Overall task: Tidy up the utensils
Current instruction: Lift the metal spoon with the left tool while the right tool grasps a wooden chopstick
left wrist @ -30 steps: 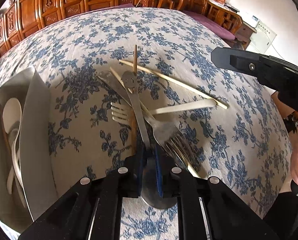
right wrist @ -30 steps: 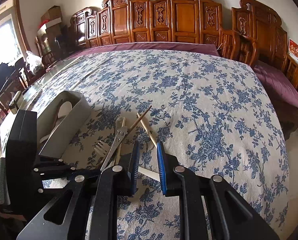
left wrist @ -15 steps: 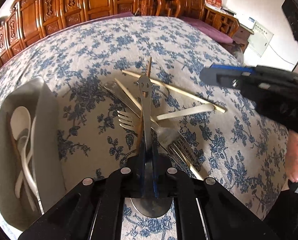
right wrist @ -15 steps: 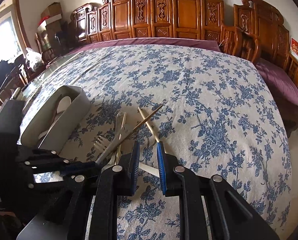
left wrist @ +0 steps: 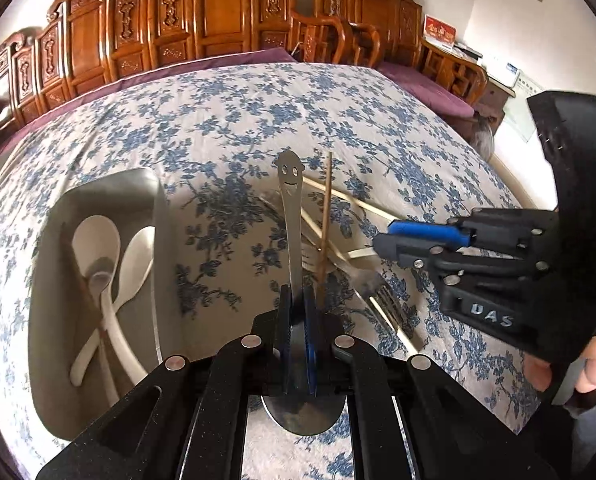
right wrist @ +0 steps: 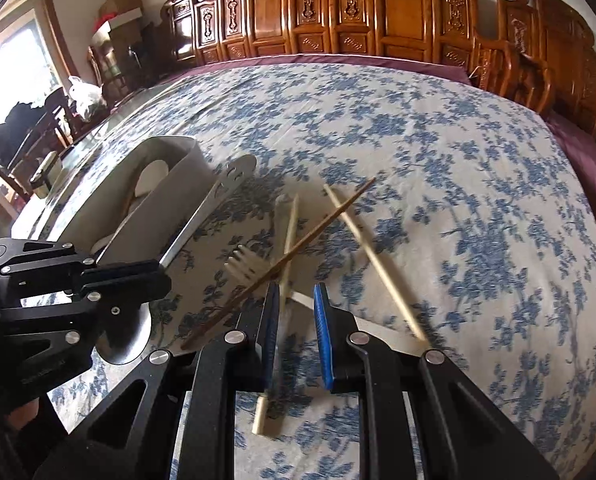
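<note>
My left gripper is shut on a steel spoon with a smiling face on its handle, held above the cloth; its bowl shows under the fingers. A dark chopstick leans beside the right finger; I cannot tell whether it touches. My right gripper is open by a narrow gap, low over the pile, with nothing pressed between its pads. A pale chopstick runs under its left finger. The left gripper with the spoon appears at the left of the right wrist view.
A grey tray at the left holds white spoons and a brown stick. On the flowered cloth lie a white fork, a steel fork and another pale chopstick. Carved wooden chairs line the far side.
The left gripper has closed fully on the spoon and raised it off the pile, toward the tray. The right gripper has come down closer to the chopsticks.
</note>
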The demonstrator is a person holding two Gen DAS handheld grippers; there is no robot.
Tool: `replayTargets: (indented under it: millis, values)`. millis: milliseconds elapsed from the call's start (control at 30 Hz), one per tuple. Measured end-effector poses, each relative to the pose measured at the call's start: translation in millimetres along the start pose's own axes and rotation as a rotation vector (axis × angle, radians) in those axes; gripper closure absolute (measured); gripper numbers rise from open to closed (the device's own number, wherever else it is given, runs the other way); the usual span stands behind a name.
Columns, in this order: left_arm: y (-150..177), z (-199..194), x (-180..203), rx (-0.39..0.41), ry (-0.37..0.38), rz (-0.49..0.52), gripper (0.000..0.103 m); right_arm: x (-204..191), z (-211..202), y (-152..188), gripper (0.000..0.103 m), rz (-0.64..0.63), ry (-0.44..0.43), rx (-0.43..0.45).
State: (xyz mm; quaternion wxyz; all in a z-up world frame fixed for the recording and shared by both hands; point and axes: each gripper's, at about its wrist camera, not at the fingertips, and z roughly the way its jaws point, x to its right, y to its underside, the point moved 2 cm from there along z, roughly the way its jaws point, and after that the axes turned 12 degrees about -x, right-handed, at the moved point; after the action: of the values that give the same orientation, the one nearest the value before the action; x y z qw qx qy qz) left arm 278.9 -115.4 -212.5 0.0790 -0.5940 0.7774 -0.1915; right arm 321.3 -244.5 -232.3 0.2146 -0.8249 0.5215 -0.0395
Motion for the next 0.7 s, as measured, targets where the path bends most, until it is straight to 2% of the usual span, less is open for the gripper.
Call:
replayTargets:
  millis: [233,400,567,700]
  values:
    - [5.7,-12.3,-9.0,0.021,0.007,-0.011,0.098,-5.0,18.7,-16.2,0.083,0.040,-0.004,0.017]
    - [6.7,-17.8,-13.7,0.032,0.017,-0.011,0.098,9.2,37.1,-29.8,0.083,0.122,0.010,0.021]
    - [8.8,-18.9,-15.0,0.036,0.024,-0.007,0.098,22.4,47.7,-37.0,0.083,0.202,-0.057,0.030]
    - [11.2,-19.7,-17.3,0.037,0.031,-0.008,0.098,20.0,53.6,-38.8,0.083,0.206,-0.067,0.017]
